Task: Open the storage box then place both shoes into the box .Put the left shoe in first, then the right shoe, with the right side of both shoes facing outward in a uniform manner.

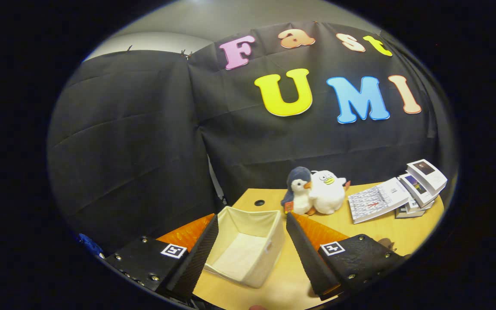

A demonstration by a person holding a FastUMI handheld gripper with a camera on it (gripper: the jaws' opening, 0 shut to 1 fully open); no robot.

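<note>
We see the gripper (252, 243) from its own camera, and its two fingers (196, 254) stand wide apart with nothing held between them. Each finger carries a small square marker (173, 250) with a black and white pattern on its upper side.

Between the fingers, and just ahead of them, stands the storage box (248, 245). It is a soft box of cream fabric with four upright walls, and its top is open, so we can look down to its pale bottom. The inside is bare. The walls look a little loose, and on the right wall we notice something small like a tab, but it is too small to tell more. The box rests on a light wooden table (377, 234).

Beyond the box, near the back of the table, there is a dark round hole (259, 202) in the surface. Beside it sit two plush toys touching each other: a grey penguin (298, 191) and a white duck (328, 191). To the right of them lies a stack of booklets (403, 193), tilted and fanned out. Behind everything hangs the black cloth wall (144, 137).
</note>
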